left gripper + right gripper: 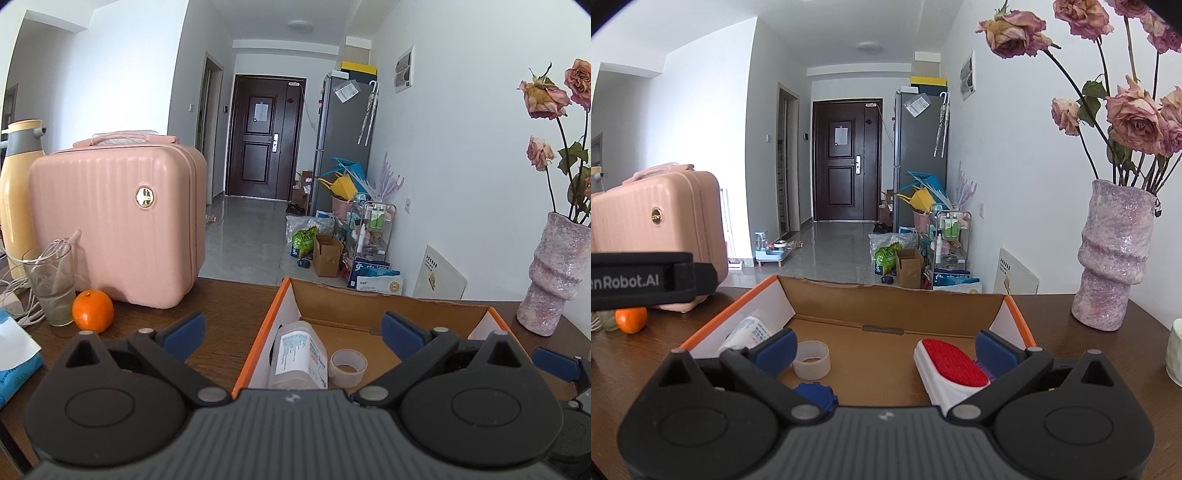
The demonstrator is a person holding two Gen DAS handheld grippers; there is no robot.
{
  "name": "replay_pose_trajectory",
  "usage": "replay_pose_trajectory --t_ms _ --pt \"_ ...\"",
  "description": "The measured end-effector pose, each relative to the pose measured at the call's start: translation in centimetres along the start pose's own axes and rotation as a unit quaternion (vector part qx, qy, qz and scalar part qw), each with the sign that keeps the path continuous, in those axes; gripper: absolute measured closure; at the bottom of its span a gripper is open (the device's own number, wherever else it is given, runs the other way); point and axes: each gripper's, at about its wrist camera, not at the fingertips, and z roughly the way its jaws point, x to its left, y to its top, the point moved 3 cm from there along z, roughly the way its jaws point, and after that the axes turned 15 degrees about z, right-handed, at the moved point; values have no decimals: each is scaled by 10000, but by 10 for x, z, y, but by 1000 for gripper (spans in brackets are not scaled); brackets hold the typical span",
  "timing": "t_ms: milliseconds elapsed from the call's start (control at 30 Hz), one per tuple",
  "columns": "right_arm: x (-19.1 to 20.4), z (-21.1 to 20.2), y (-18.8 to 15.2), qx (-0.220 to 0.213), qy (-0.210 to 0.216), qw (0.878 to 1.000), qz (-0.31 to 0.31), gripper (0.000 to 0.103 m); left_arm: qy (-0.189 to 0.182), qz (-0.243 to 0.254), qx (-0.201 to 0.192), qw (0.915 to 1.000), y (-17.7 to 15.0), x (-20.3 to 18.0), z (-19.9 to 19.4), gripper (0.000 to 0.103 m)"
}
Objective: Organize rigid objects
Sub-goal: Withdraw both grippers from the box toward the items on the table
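Note:
An open cardboard box (406,295) (886,295) with orange edges sits on the brown table. Inside lie a clear plastic bottle (299,356) (746,330) at the left, a clear tape roll (347,367) (811,360), a blue ridged object (814,397) and a white brush with a red pad (951,369) at the right. My left gripper (291,330) hangs open over the box's left wall, holding nothing. My right gripper (884,349) stands open above the box's inside, nothing between its fingers.
A pink hard case (118,221) (661,229) stands at the left, with an orange (92,311) (631,319) and a glass (50,284) before it. A yellow thermos (16,192) is behind. A pink vase of dried roses (550,273) (1112,254) stands right of the box.

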Motion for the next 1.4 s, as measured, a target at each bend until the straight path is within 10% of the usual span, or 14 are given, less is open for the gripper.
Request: replay_pose_trajectory --t_ms 1400 --pt "12 -139 -61 -124 608 9975 -327 0 205 123 -61 9997 -75 39 -150 0"
